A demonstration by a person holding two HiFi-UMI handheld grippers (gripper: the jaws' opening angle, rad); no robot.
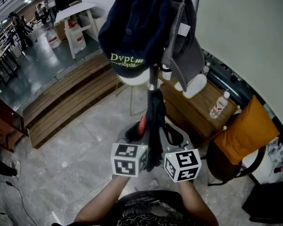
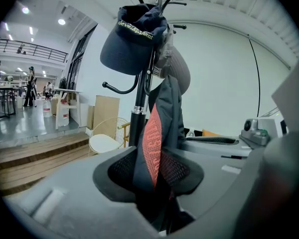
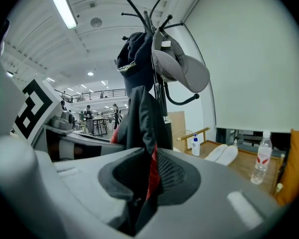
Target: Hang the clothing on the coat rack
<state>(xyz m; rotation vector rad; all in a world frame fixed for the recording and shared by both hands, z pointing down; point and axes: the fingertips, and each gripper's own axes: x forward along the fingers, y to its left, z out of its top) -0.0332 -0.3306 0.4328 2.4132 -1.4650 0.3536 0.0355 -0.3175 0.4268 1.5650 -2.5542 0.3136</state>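
Head view: left claw (image 2: 154,171) and right claw (image 3: 148,177) both clench the lower end of a dark red-striped garment (image 1: 154,111) against the coat rack (image 1: 153,77) pole, below a navy cap (image 1: 129,27); if no hook holds its top, release would drop it to the floor (image 1: 85,140).

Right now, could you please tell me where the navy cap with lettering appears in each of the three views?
Head view: the navy cap is at top centre, above the dark garment.
Left gripper view: the navy cap sits at top centre.
Right gripper view: the navy cap sits upper centre.
Shared landmark: the grey cap, just right of it in all three.
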